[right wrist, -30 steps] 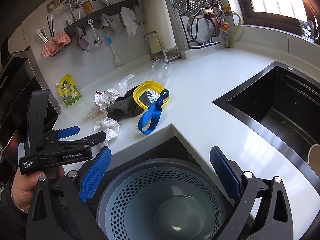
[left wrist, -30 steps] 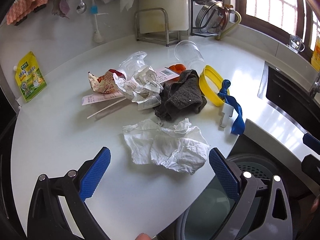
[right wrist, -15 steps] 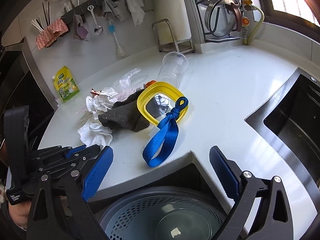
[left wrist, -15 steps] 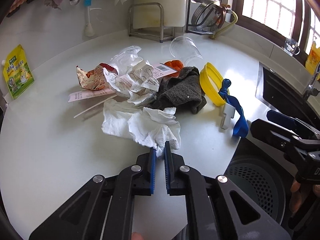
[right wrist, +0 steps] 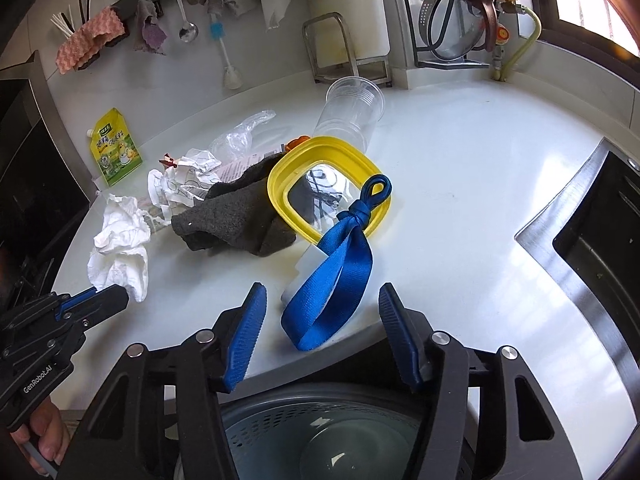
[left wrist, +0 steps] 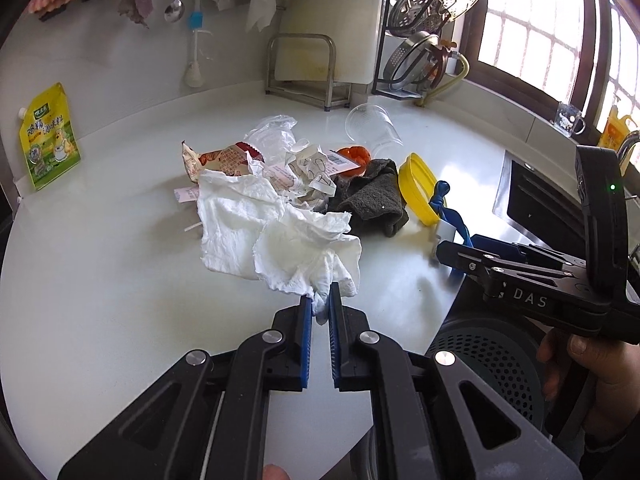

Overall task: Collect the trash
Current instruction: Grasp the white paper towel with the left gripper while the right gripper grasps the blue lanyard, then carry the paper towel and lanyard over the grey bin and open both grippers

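Observation:
My left gripper [left wrist: 319, 304] is shut on a corner of the crumpled white tissue [left wrist: 276, 236], which hangs lifted over the white counter; the tissue also shows in the right wrist view [right wrist: 120, 248]. My right gripper [right wrist: 320, 328] is open, its fingers either side of the near end of a blue strap [right wrist: 332, 276] at the counter edge. Behind lie crumpled paper [left wrist: 308, 168], a snack wrapper [left wrist: 220, 158], a clear plastic bag [left wrist: 272, 130] and a clear cup [right wrist: 352, 108]. A grey trash bin [right wrist: 320, 432] stands below the counter edge.
A dark grey cloth [right wrist: 236, 216] and a yellow lid [right wrist: 328, 188] lie mid-counter. A yellow pouch [left wrist: 48, 136] leans on the back wall. A dish rack [left wrist: 428, 40] stands at the back; a black sink [right wrist: 600, 240] is to the right.
My left gripper closed on the tissue and lifted it off the counter. My right gripper moved forward from above the bin to the blue strap and narrowed its opening.

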`<action>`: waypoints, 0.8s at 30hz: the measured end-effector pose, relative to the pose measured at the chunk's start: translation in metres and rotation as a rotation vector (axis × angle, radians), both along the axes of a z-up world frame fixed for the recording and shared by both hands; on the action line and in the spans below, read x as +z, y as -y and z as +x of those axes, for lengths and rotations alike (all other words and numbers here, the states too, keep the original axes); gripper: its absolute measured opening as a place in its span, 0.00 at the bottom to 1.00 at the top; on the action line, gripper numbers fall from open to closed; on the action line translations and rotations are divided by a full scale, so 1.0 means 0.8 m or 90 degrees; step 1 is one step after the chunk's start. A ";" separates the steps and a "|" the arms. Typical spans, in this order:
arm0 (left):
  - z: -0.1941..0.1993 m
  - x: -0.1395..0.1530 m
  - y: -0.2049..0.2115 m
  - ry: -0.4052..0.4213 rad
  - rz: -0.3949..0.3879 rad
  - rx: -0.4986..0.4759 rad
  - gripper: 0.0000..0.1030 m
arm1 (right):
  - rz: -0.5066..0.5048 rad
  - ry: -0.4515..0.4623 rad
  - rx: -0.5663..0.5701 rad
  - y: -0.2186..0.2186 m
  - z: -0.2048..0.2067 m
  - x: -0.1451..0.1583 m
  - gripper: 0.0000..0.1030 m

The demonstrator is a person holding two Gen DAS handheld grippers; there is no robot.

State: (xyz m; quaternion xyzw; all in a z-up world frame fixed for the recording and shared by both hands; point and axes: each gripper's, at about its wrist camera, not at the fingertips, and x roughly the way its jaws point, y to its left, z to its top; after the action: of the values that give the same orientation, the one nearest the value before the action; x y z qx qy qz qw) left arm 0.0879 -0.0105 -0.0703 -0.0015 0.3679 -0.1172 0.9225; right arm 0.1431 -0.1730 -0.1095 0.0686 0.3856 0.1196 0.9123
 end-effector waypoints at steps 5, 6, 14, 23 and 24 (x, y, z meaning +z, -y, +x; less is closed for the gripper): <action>-0.003 -0.003 -0.010 -0.001 -0.010 0.003 0.08 | -0.005 -0.005 0.025 -0.011 -0.001 -0.001 0.04; -0.003 -0.004 -0.011 -0.002 -0.011 0.003 0.08 | -0.005 -0.002 0.027 -0.012 -0.002 0.000 0.04; -0.011 0.000 -0.019 0.005 -0.017 0.012 0.08 | -0.002 0.051 0.038 -0.012 -0.008 0.037 0.03; -0.023 0.013 -0.022 0.019 -0.012 0.016 0.08 | 0.001 0.127 0.042 -0.001 0.001 0.106 0.03; -0.025 0.016 -0.022 0.023 -0.011 0.015 0.08 | 0.004 0.136 0.044 0.000 -0.003 0.113 0.03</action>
State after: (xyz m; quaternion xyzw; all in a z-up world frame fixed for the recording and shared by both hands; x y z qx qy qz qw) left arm 0.0679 0.0067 -0.0579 -0.0119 0.3503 -0.1096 0.9301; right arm 0.1411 -0.1729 -0.0188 0.0448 0.2882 0.1586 0.9433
